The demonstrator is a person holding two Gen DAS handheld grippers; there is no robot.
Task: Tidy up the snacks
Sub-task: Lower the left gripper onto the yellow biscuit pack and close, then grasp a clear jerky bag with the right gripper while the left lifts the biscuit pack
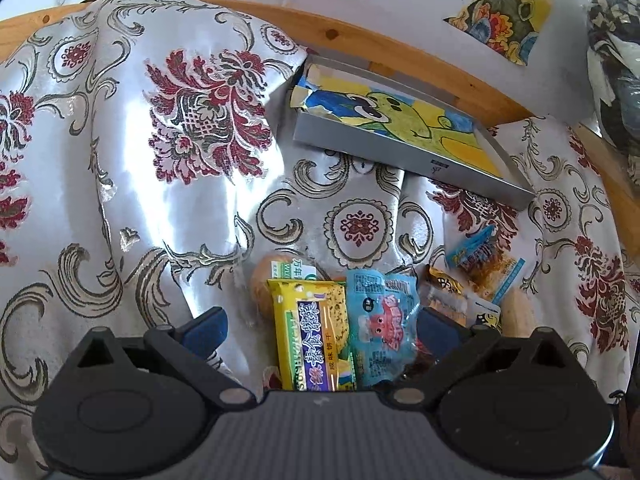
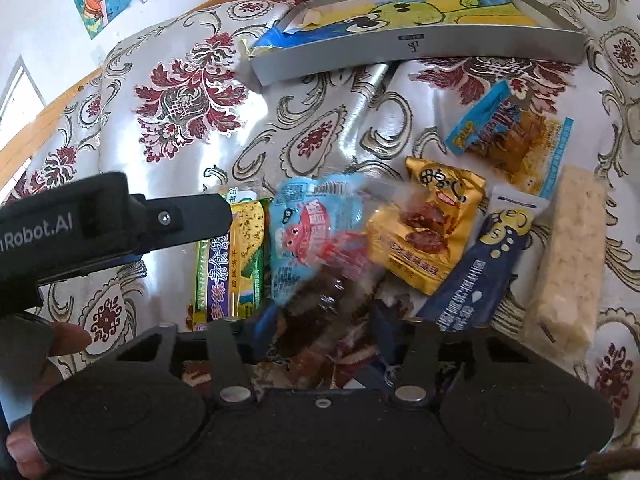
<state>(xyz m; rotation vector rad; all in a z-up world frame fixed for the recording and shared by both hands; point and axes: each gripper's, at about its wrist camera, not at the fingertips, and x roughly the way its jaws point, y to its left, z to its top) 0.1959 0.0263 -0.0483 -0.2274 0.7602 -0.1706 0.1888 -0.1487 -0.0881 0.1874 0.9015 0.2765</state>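
Snack packs lie in a heap on a floral satin cloth (image 1: 192, 216). My left gripper (image 1: 320, 332) stands open just above them, its fingers on either side of a yellow-green cracker pack (image 1: 312, 336) and a light blue octopus packet (image 1: 380, 320). My right gripper (image 2: 324, 324) is shut on the dark lower end of that light blue packet (image 2: 312, 232), which is blurred. To its right lie a gold packet (image 2: 424, 232), a dark blue stick pack (image 2: 480, 272), a pale rice bar (image 2: 568, 264) and a blue-orange packet (image 2: 516, 136). A finger (image 2: 192, 216) of the left gripper reaches over the cracker pack (image 2: 236, 264).
A shallow silver box (image 1: 400, 152) lined with a cartoon drawing sits behind the heap, against a wooden rail (image 1: 400, 52). A bread roll (image 1: 262, 280) lies behind the cracker pack. A hand (image 2: 68, 338) holds the left gripper. Drawings hang on the wall.
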